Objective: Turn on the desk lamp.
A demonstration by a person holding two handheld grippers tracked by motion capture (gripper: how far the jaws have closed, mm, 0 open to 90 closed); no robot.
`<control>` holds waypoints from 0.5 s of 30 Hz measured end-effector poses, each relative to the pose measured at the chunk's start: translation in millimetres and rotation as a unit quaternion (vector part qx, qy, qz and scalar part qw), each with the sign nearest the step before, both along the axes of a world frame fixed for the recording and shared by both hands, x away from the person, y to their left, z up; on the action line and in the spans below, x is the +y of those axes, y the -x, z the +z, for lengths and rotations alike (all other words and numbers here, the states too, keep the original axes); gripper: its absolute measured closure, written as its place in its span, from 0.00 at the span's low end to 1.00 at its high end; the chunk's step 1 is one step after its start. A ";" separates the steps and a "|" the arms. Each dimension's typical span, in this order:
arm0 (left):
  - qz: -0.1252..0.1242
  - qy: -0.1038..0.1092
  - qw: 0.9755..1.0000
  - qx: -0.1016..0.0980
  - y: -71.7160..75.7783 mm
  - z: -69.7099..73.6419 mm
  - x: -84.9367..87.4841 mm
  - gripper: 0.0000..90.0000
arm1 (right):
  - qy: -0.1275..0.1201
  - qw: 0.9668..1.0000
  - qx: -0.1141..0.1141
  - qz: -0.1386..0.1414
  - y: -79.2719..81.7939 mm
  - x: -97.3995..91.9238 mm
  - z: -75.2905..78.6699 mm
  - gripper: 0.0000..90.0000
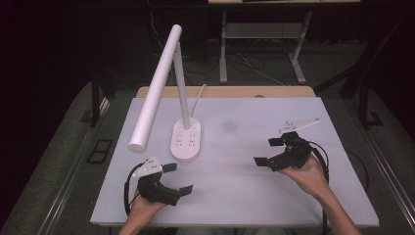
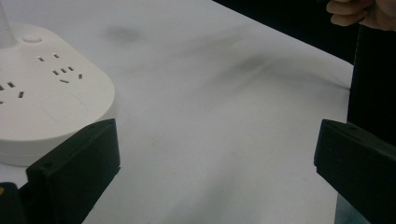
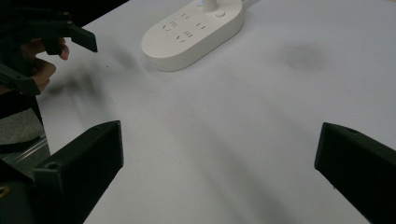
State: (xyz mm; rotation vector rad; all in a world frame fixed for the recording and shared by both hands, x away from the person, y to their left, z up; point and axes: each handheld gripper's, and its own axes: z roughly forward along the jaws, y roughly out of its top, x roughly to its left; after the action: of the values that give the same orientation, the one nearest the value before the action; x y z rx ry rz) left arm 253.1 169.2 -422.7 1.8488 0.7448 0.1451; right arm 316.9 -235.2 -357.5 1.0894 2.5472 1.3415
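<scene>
a dark room surrounds a white bench (image 1: pixel 244 196), with another table's legs and loose cables on the floor behind it. on the bench stands a white desk lamp (image 1: pixel 161 83), its long head angled down toward the near left, rising from an oval base (image 1: pixel 185 142) that carries socket holes and a small button; its cord runs off the far edge. the left gripper (image 1: pixel 177 178) hovers just in front of that base with its jaws spread wide and nothing between them; in the left gripper view the base (image 2: pixel 46 102) sits just beyond the left jaw. the right gripper (image 1: pixel 268 152) hangs well apart to the right, jaws likewise spread and empty, pointing across toward the base (image 3: pixel 194 32). the risk i see: the lamp head overhangs the left hand, so a lift could knock the head and tip the lamp. a pinch on the rounded base edge might slip. the bench top shows faint grey smudges.
</scene>
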 end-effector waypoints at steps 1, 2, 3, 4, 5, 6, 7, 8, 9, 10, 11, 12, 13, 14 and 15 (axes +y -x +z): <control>0.000 0.000 1.000 0.000 0.0 0.0 0.0 0.00 | 0.001 1.000 -0.001 0.001 -1.5 1.6 0.8 0.01; 0.000 0.000 1.000 0.000 0.0 0.0 0.0 0.00 | 0.002 1.000 -0.002 0.003 -2.9 3.2 1.5 0.01; 0.000 0.000 1.000 0.000 0.0 0.0 -0.1 0.00 | 0.002 1.000 -0.002 0.003 -2.9 3.2 1.5 0.01; 0.000 0.000 1.000 0.000 0.1 0.0 -0.2 0.00 | 0.002 1.000 -0.002 0.003 -4.3 4.9 2.2 0.01; 0.000 0.000 1.000 0.000 0.2 0.0 -0.3 0.00 | 0.004 1.000 0.000 0.005 -7.2 7.9 3.4 0.01; -0.001 0.000 1.000 0.000 0.1 0.0 -0.2 0.00 | 0.004 1.000 0.000 0.005 -8.4 9.6 3.7 0.01; 0.000 0.001 1.000 0.000 0.2 0.1 -0.2 0.00 | 0.004 1.000 0.000 0.005 -8.4 9.6 3.7 0.01; -0.001 0.001 1.000 0.000 0.1 0.1 -0.1 0.00 | 0.008 1.000 0.001 0.010 -11.3 13.1 4.4 0.01; 0.000 0.001 1.000 0.000 0.1 0.1 0.0 0.00 | 0.009 1.000 0.002 0.011 -12.6 15.0 4.9 0.01; 0.000 0.000 1.000 0.000 0.0 0.0 0.1 0.00 | 0.009 1.000 0.002 0.011 -12.6 15.0 4.9 0.01; 0.000 0.001 1.000 0.000 0.1 0.1 0.1 0.00 | 0.010 1.000 0.004 0.012 -15.3 18.6 6.0 0.01; 0.000 0.001 1.000 0.000 0.2 0.1 0.1 0.00 | 0.012 1.000 0.004 0.013 -16.6 20.4 6.7 0.01; 0.000 0.001 1.000 0.000 0.2 0.2 0.2 0.00 | 0.013 1.000 0.004 0.015 -18.0 21.8 7.4 0.01; 0.000 0.001 1.000 0.000 0.1 0.1 0.1 0.00 | 0.013 1.000 0.004 0.015 -18.0 21.8 7.4 0.01; 0.000 0.001 1.000 0.000 0.1 0.1 0.1 0.00 | 0.011 1.000 0.002 0.016 -19.6 23.6 7.9 0.01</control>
State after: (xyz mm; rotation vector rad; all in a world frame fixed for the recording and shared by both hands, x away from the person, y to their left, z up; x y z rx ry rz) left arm 253.0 169.3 -422.6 1.8471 0.7451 0.1431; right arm 336.5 -211.7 -349.6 1.0532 2.5877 1.3151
